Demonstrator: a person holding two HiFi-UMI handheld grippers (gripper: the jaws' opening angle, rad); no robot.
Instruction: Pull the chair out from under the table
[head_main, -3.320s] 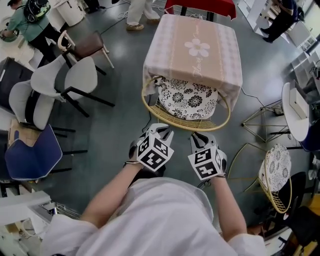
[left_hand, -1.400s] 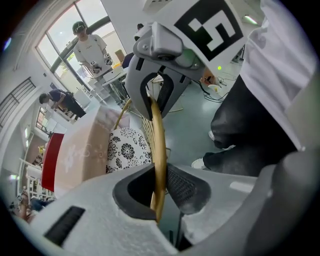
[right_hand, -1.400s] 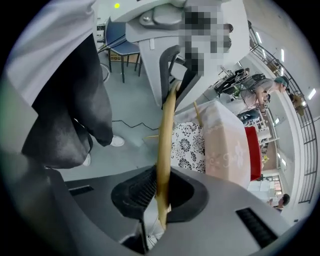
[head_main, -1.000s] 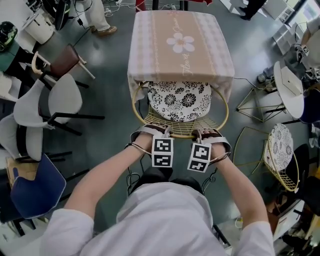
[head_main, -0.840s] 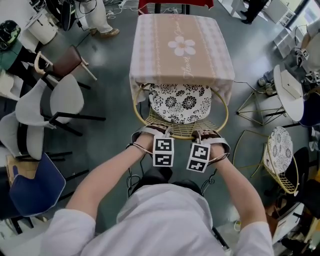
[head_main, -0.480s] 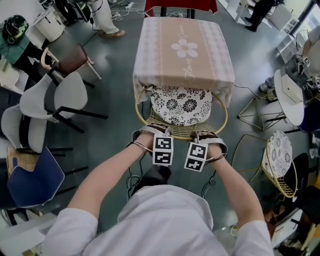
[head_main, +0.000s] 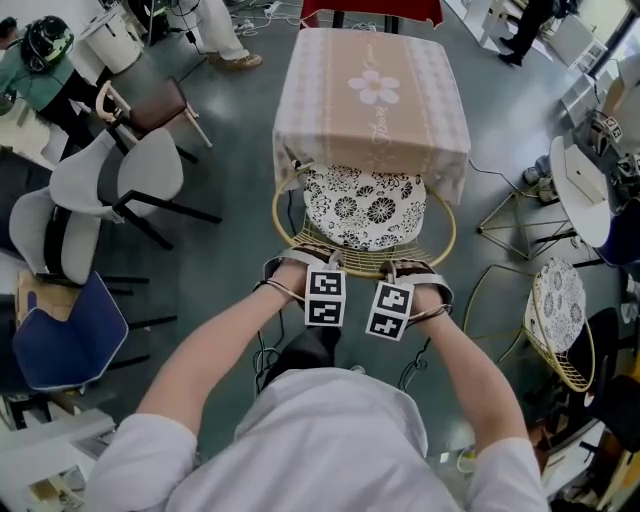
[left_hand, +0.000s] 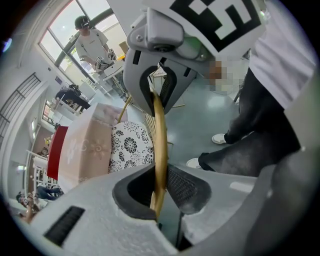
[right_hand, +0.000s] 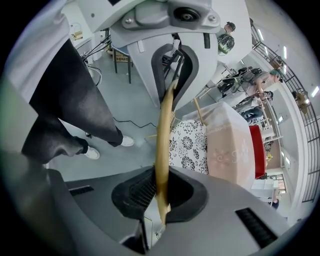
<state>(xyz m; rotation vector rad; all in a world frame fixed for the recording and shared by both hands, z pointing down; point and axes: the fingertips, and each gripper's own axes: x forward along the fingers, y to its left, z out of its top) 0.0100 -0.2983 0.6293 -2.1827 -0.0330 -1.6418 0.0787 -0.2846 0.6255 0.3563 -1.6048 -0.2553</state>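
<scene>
At the gold rim (left_hand: 160, 135) of the chair (head_main: 365, 205): both grips set
Fingers (left_hand: 184, 187) of your left gripper (left_hand: 161, 192) and right gripper (right_hand: 162, 192) pinch the rim they hung short of seconds ago. The chair stays partly tucked under the worktop (head_main: 372, 130), so your pull has barely begun.

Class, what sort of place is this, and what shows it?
Probably a shared workroom or lab, not a home: mismatched chairs crowd the grey floor, cables trail across it, other people stand nearby.
</scene>
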